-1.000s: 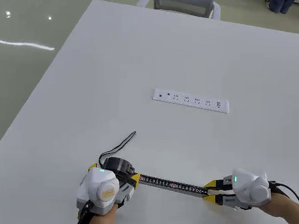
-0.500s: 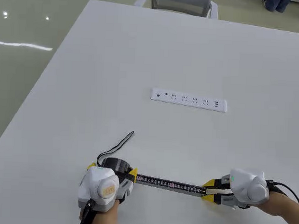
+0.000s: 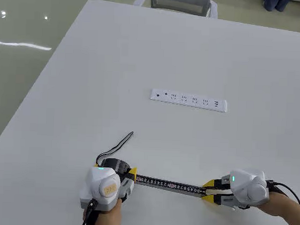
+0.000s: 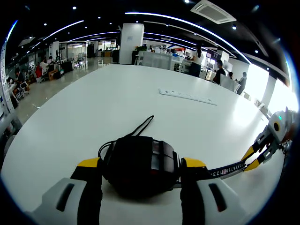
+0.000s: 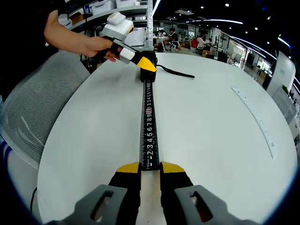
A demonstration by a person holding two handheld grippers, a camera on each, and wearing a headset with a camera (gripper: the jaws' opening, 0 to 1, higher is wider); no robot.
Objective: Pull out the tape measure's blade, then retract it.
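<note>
On the table (image 3: pixel 142 52), left tongs (image 4: pixel 140 163) hold tape measure (image 3: pixel 117 165), right tongs (image 5: pixel 150 167) blade (image 5: pixel 149 117).

Black tape measure (image 4: pixel 138 158) with black wrist cord (image 4: pixel 143 125), held in white, yellow-tipped left tongs (image 4: pixel 140 164); black blade (image 5: pixel 149 131), white numerals, one red mark, ending in matching right tongs (image 5: pixel 150 168). White bench (image 3: pixel 142 52); white power strip (image 3: pixel 188 100) beyond both tongs.

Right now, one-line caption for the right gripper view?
Right gripper pinches the extended blade; left gripper clamps the tape measure case.
</note>
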